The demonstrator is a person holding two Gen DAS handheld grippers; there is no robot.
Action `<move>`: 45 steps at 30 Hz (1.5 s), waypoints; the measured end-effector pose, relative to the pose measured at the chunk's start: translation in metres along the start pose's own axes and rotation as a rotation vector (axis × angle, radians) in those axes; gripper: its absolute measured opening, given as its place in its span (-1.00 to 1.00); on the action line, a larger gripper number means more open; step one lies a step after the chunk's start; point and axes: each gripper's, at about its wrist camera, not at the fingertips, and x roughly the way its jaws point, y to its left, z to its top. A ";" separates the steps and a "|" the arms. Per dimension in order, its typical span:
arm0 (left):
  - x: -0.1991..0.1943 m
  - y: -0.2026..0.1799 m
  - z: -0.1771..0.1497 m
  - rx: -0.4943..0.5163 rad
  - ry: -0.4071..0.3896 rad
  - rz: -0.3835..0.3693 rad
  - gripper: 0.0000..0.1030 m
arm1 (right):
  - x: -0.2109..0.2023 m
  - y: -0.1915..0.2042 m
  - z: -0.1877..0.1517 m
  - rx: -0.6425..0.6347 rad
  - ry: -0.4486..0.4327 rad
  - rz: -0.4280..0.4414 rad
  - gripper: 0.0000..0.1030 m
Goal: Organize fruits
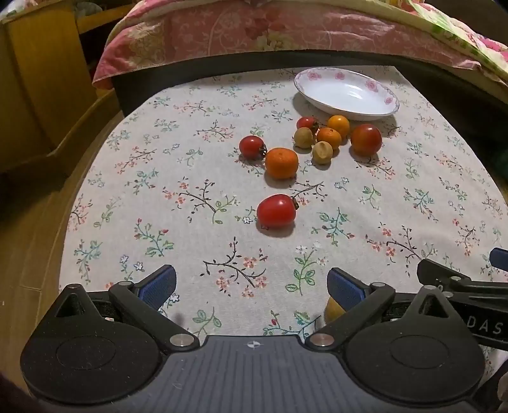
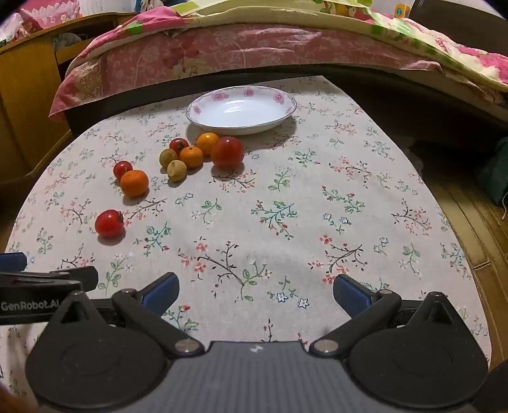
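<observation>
A white plate with pink flowers [image 1: 374, 85] [image 2: 285, 100] stands empty at the far side of the table. In front of it lie small fruits: red tomatoes [image 1: 275, 211] [image 2: 109, 223], a bigger tomato [image 1: 365, 139] [image 2: 227, 152], oranges [image 1: 281, 162] [image 2: 134, 182] and two pale brown fruits [image 1: 322, 152] [image 2: 176, 170]. My left gripper [image 1: 252, 287] is open and empty near the table's front edge; a yellow fruit [image 1: 333, 309] peeks from behind its right finger. My right gripper [image 2: 255, 294] is open and empty, to the right of the left one.
The round table has a floral cloth [image 1: 190, 197] [image 2: 317, 216]. A bed with a pink quilt [image 1: 254, 28] [image 2: 222, 47] lies behind it. Wooden furniture [image 1: 38, 79] stands at the left. The right gripper's side [image 1: 460, 286] shows at the left view's right edge.
</observation>
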 end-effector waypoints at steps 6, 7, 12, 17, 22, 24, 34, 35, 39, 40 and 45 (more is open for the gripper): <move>0.002 0.000 0.000 -0.003 0.008 -0.001 0.98 | 0.001 0.000 -0.001 -0.005 0.000 0.001 0.91; 0.002 0.000 0.000 -0.003 0.010 -0.001 0.97 | 0.001 0.000 -0.001 -0.005 0.002 0.001 0.91; 0.002 -0.001 0.000 0.004 0.012 0.002 0.96 | 0.003 0.000 -0.002 -0.004 0.006 0.002 0.91; 0.004 -0.001 0.000 0.006 0.019 0.001 0.95 | 0.003 0.000 -0.003 -0.003 0.012 0.005 0.91; 0.004 -0.002 -0.001 0.011 0.022 0.003 0.94 | 0.005 0.001 -0.003 -0.003 0.019 0.006 0.91; 0.005 -0.002 -0.001 0.013 0.023 0.004 0.94 | 0.005 0.000 -0.004 -0.001 0.021 0.006 0.91; 0.005 -0.003 -0.001 0.014 0.026 0.004 0.92 | 0.006 0.001 -0.004 0.000 0.025 0.008 0.91; 0.005 -0.003 -0.001 0.014 0.026 0.004 0.92 | 0.007 0.001 -0.005 0.000 0.025 0.008 0.91; 0.005 -0.003 -0.001 0.013 0.025 0.005 0.91 | 0.007 0.002 -0.005 0.000 0.026 0.008 0.91; 0.005 -0.003 -0.001 0.013 0.026 0.005 0.91 | 0.007 0.002 -0.005 0.000 0.026 0.008 0.91; 0.005 -0.003 -0.002 0.018 0.027 0.004 0.88 | 0.007 0.003 -0.005 -0.003 0.028 0.011 0.90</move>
